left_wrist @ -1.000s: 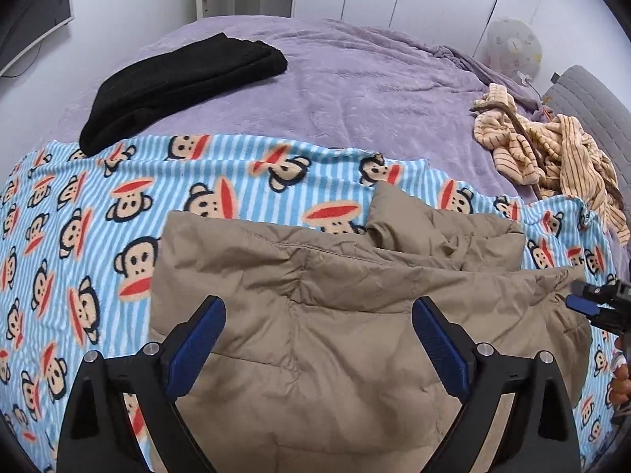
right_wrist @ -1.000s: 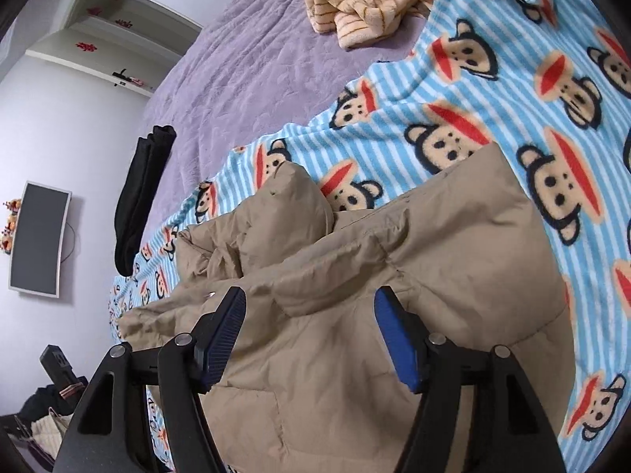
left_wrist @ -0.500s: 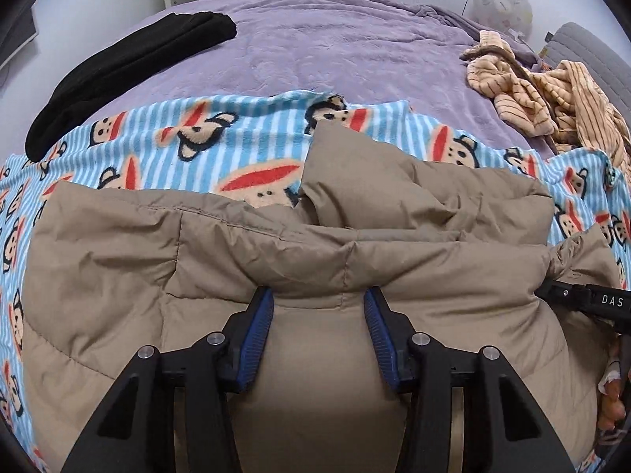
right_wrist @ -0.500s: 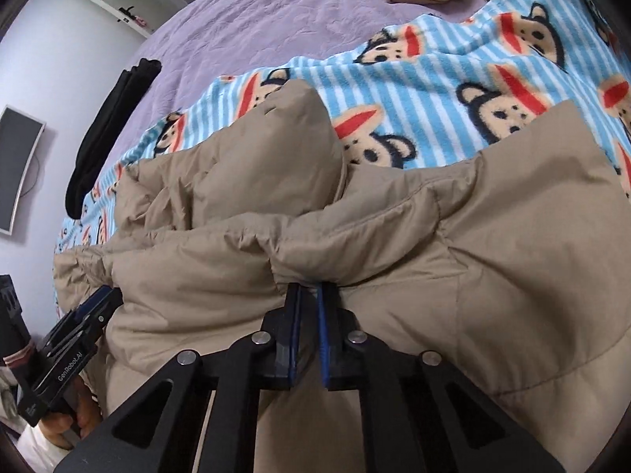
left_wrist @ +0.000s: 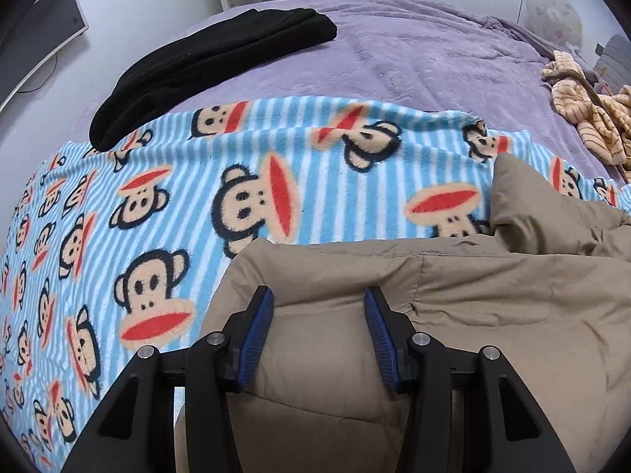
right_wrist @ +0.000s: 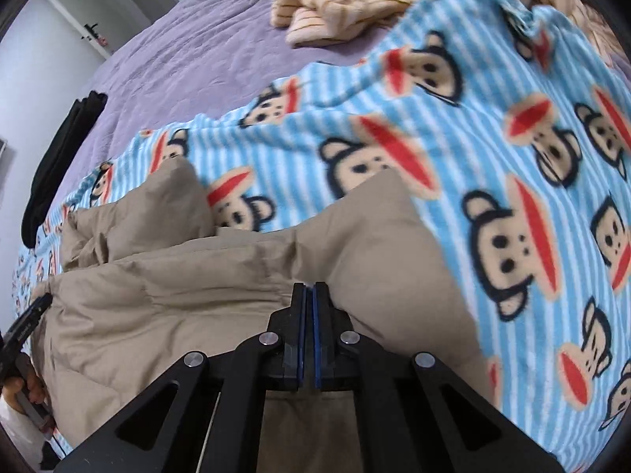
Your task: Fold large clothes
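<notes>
The right gripper (right_wrist: 309,295) is pinching a fold of the beige padded jacket (right_wrist: 177,295), jaws together; the left gripper (left_wrist: 318,307) is clamping a thicker fold, jaws half apart. The jacket is lying on the monkey blanket (left_wrist: 157,205) at the bed's near edge. The slippery shell may be escaping the thin right pinch during lifting.

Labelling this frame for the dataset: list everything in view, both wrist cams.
Puffy tan quilted jacket: 1, tan, on the blanket, nearest the cameras.
Blue-striped monkey-print fleece blanket: 1, under the jacket.
Purple bedspread: 1, beyond the blanket.
Folded black garment: 1, far left on the bedspread.
Crumpled cream striped garment: 1, far right.
Left tongs: part closed, fabric between.
Right tongs: shut at the jacket fold.
</notes>
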The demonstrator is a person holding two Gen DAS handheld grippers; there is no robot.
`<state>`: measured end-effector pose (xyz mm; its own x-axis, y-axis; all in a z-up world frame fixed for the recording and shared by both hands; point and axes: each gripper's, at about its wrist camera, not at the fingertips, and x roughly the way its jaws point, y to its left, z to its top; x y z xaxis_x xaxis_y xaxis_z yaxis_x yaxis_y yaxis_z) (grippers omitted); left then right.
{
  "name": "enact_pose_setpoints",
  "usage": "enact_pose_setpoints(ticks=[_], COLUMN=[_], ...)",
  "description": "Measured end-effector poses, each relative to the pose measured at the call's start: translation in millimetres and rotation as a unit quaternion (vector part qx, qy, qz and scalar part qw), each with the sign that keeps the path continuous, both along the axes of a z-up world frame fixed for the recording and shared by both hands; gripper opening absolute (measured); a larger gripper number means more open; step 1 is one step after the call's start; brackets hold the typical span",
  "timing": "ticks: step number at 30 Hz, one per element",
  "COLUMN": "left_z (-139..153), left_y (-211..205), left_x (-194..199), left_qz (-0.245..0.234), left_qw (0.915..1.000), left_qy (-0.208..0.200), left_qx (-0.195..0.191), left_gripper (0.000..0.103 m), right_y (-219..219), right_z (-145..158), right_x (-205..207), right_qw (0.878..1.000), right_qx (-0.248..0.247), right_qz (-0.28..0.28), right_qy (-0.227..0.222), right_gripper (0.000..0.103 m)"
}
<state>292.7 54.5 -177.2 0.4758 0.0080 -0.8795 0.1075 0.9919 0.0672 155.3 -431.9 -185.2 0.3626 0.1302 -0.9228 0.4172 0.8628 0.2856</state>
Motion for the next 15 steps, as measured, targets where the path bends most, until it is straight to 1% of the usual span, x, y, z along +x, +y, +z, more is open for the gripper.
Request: enact_pose_setpoints(ticks=[2, 3, 5, 7, 10, 11, 12, 14, 15], left_z=[-7, -11, -15, -14, -4, 2, 8, 19, 25], left_y=[-2, -5, -9, -8, -1, 0, 1, 2, 3], left_x=[3, 4, 6, 8, 4, 1, -3, -14, -20], left_qz=[0.006, 0.008, 0.009, 0.013, 0.022, 0.022, 0.020, 0.010, 0.006], left_qw=[1.0000, 0.9999, 0.9998, 0.9998, 0.9996, 0.9996, 0.9996, 0.9996, 0.9995], left_qy=[0.000, -0.001, 0.000, 0.005, 0.015, 0.017, 0.017, 0.015, 0.015], left_qx=[0.003, 0.008, 0.015, 0.012, 0.006, 0.008, 0.014, 0.023, 0.026], left_gripper=[0.051, 0.051, 0.052, 0.052, 0.052, 0.052, 0.052, 0.052, 0.058], right_y=[-13, -15, -12, -6, -1, -2, -3, -3, -2], right_z=[-14, -19, -28, -31, -28, -24, -20, -10, -6], right_x=[1, 4, 11, 19, 25, 24, 22, 17, 15], right_qw=[0.999, 0.998, 0.998, 0.999, 0.999, 0.999, 0.999, 0.999, 0.999], right_qx=[0.037, 0.041, 0.032, 0.009, -0.006, -0.004, 0.001, 0.008, 0.010], right_qz=[-0.034, -0.042, -0.047, -0.040, -0.031, -0.032, -0.033, -0.036, -0.036], right_qy=[-0.004, -0.003, -0.001, 0.003, 0.015, 0.018, 0.017, 0.019, 0.019], right_gripper=[0.000, 0.000, 0.000, 0.000, 0.000, 0.000, 0.003, 0.004, 0.004])
